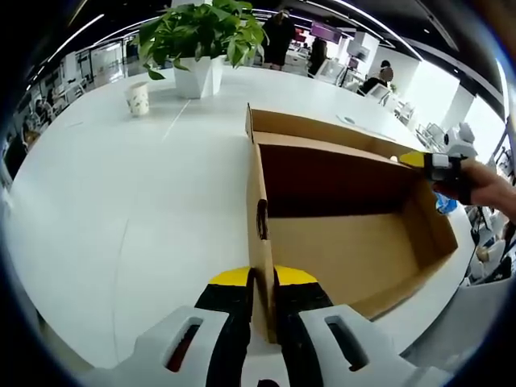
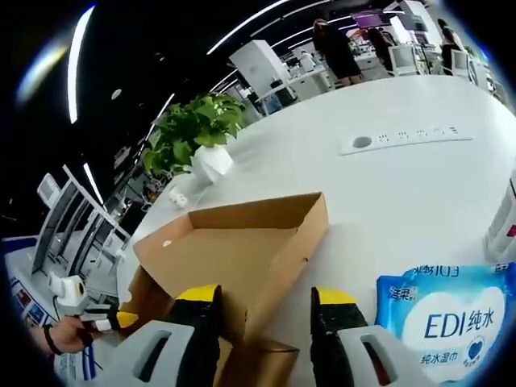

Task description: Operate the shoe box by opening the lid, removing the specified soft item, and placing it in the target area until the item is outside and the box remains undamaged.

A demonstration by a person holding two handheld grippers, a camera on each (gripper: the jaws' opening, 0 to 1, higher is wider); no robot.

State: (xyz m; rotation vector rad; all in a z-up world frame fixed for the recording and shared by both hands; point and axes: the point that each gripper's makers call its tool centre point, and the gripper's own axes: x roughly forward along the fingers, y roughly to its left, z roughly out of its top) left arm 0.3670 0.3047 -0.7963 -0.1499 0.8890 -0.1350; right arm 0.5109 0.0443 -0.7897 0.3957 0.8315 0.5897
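Left gripper [image 1: 262,302] clamped on near wall of open shoe box [image 1: 347,242], right gripper [image 2: 266,310] jaws apart at lid edge; wet-wipes pack [image 2: 451,318] already outside, just beside right gripper

Plain brown box [image 1: 347,234] clamped between the left gripper's [image 1: 262,278] yellow-tipped black jaws, on a white table [image 1: 121,185]. Beyond it, green plant [image 1: 201,32] in a white pot [image 1: 197,76]. Just right of the right gripper [image 2: 266,294], a blue-and-white wipes pack [image 2: 451,310].
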